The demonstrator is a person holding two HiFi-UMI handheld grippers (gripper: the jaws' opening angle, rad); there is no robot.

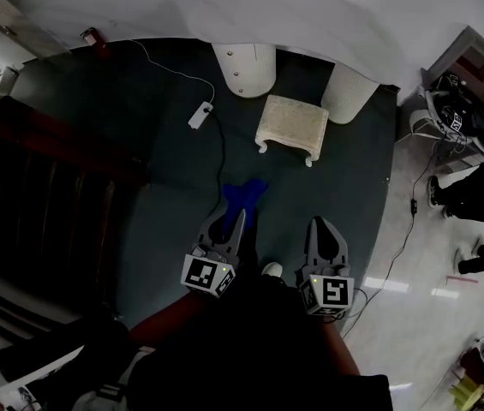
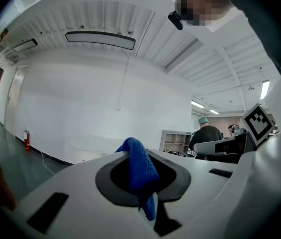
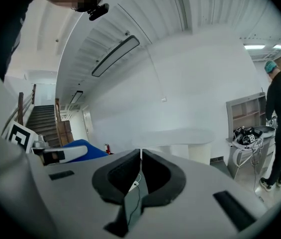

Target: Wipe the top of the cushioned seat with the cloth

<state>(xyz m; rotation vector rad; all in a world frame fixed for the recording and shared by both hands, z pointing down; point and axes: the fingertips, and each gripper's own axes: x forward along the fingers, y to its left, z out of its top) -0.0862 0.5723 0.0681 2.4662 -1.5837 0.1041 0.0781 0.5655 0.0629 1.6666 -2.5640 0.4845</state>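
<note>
1. Left gripper [image 1: 235,217]: jaws clamped on the blue cloth [image 2: 139,169]; held low over the dark carpet [image 1: 160,157], with cloth bunched past the tips.
2. Right gripper [image 3: 140,156]: jaws together, nothing between; just beside the left, not touching.
3. Cushioned seat [image 1: 291,125]: pale, short-legged, standing on the carpet ahead of both grippers; well apart from the cloth; top bare.

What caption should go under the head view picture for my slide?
Left hand-held gripper holds a blue cloth, not yet at the cushioned seat ahead.
</note>
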